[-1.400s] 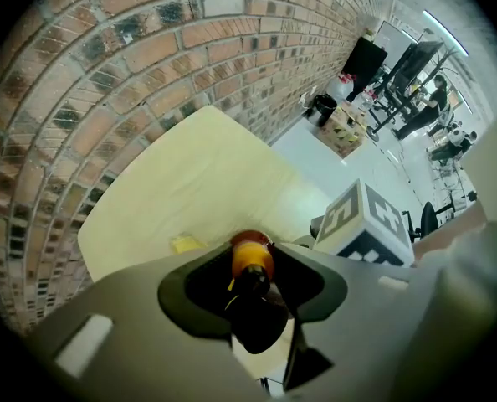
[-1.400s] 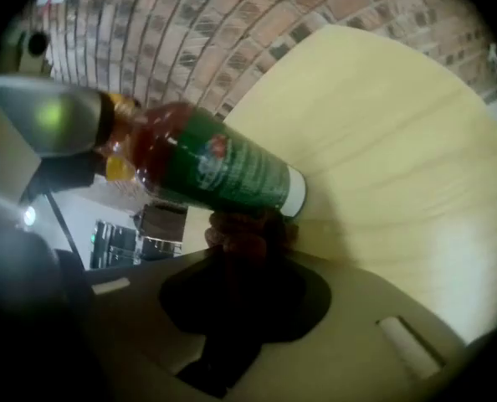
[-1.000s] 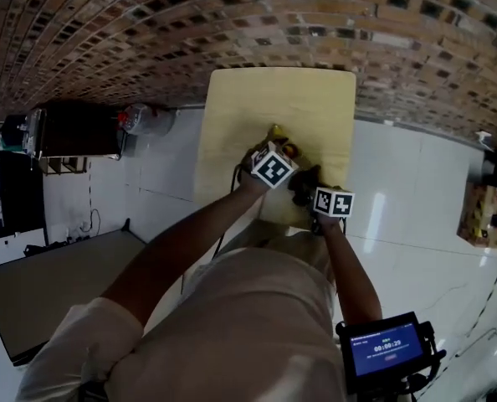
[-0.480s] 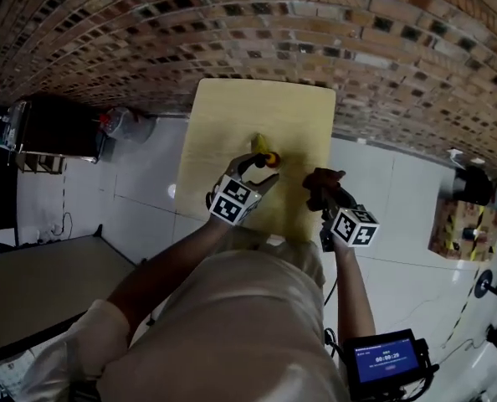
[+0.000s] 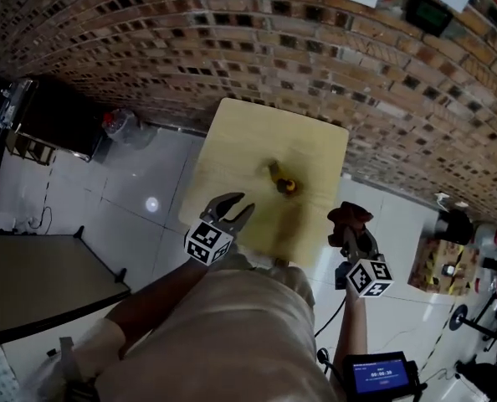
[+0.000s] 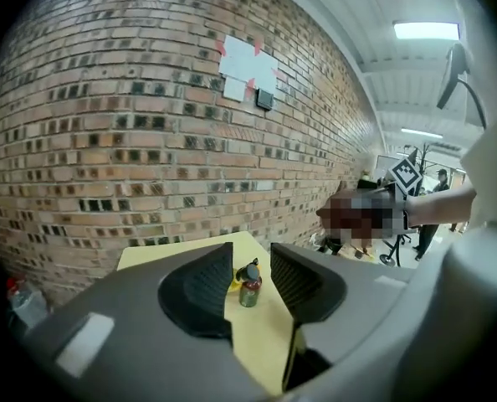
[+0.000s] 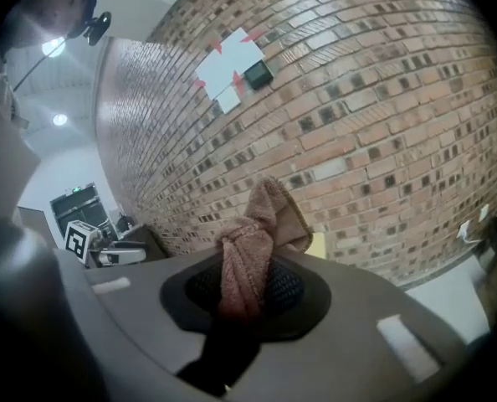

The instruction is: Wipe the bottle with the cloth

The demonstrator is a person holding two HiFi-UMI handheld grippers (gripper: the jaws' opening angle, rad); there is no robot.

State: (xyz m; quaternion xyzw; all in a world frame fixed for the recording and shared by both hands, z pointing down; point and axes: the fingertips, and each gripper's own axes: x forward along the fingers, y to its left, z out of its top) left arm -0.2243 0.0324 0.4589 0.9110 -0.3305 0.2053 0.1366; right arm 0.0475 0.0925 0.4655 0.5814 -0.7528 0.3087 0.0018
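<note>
Both grippers have lifted away from the pale yellow wooden table, where the small green black-capped bottle stands. My left gripper, jaws just closing, is narrowly apart and empty. The right gripper clamps the pinkish terry cloth, so wiping looks done.

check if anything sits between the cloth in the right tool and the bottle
Nothing visible does. The cloth, pinched in the right tool, is out past the edge; only bare table lies between it and the bottle.
</note>
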